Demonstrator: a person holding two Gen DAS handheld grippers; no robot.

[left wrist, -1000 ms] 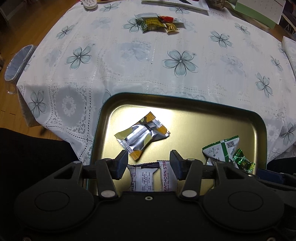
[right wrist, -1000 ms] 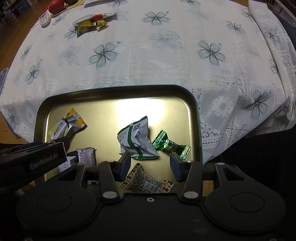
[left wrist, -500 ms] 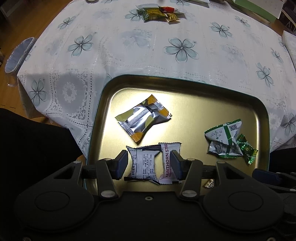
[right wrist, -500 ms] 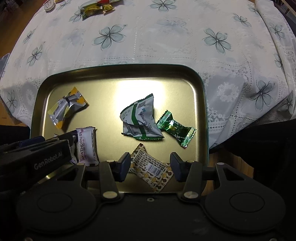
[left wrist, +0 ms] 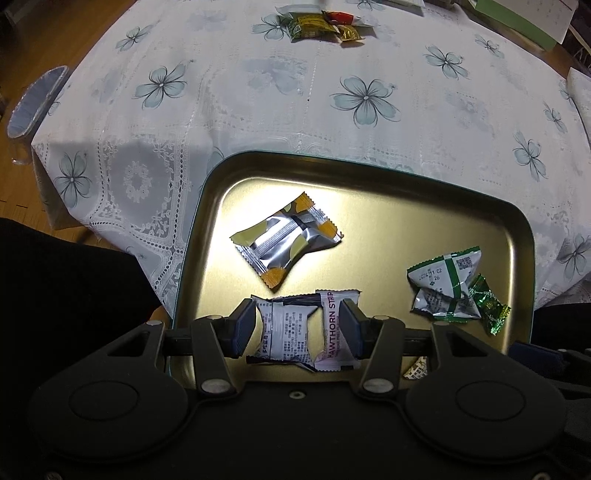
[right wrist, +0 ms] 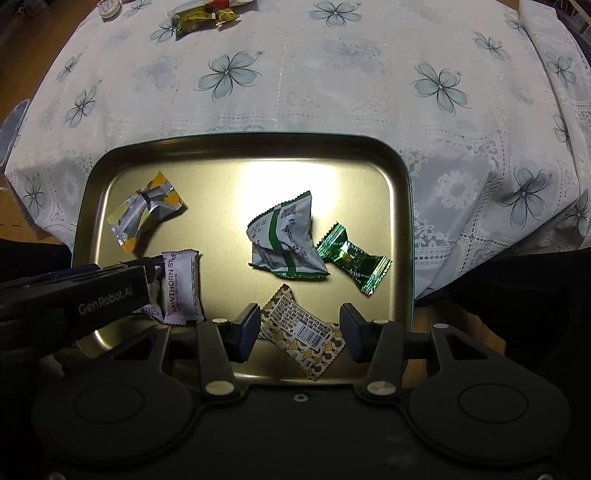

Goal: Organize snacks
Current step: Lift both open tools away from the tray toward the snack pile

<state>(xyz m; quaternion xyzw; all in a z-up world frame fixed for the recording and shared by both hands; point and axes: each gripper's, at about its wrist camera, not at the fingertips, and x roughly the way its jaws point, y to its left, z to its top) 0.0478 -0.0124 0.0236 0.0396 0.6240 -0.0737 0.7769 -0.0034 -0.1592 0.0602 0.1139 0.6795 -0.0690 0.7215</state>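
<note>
A gold metal tray (left wrist: 369,206) (right wrist: 236,155) at the table's near edge holds several wrapped snacks. My left gripper (left wrist: 297,328) is open above a white printed packet (left wrist: 284,332) and a Hawthorn strip packet (left wrist: 334,332) (right wrist: 183,284). A silver and yellow packet (left wrist: 286,240) (right wrist: 146,210) lies farther in. My right gripper (right wrist: 299,330) is open above a brown patterned packet (right wrist: 299,330). A white and green packet (right wrist: 286,240) (left wrist: 445,288) and a green foil candy (right wrist: 352,258) (left wrist: 487,304) lie on the tray's right side.
A small pile of snacks (left wrist: 325,29) (right wrist: 203,13) lies on the floral tablecloth (left wrist: 295,96) at the far side. A green box (left wrist: 517,14) stands at the far right. The tablecloth edge drops off at the left over a wood floor.
Both grippers have pulled back toward the near edge of the tray, so more of the tray and its snacks shows. The snacks have not moved.
</note>
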